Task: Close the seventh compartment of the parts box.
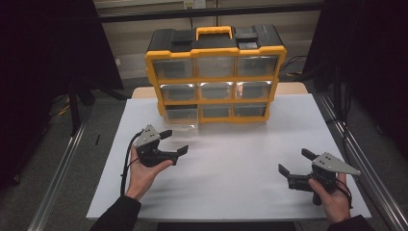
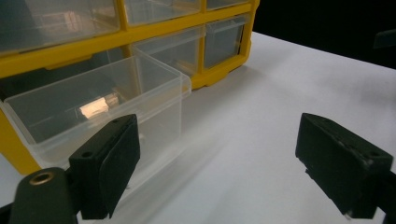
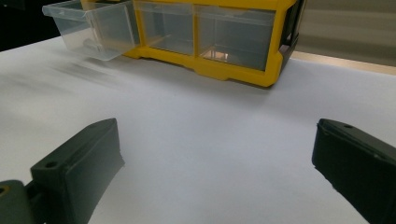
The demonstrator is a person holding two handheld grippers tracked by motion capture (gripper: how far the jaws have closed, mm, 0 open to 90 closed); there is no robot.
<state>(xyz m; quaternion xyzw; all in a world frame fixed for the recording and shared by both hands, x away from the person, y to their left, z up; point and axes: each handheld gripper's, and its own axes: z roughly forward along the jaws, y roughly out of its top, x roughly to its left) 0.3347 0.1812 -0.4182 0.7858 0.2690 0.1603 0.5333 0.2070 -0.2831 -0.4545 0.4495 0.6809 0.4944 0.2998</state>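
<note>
Meanwhile, left claw [image 1: 174,141] hung wide and empty near the pulled-out clear drawer [image 2: 100,105] of the yellow organizer [image 1: 215,77]. Right claw [image 1: 296,161] gaped, empty, over the desk [image 1: 240,159].

Right gripper [image 3: 217,172] jaws stand wide apart with nothing between them, over bare white table [image 3: 210,140]; well beyond the fingers, yellow drawer cabinet [image 3: 243,70] sits on the table. Above and beyond the left-hand finger [image 3: 79,168], its clear drawer [image 3: 93,30] is pulled out; the other drawers stay in.
</note>
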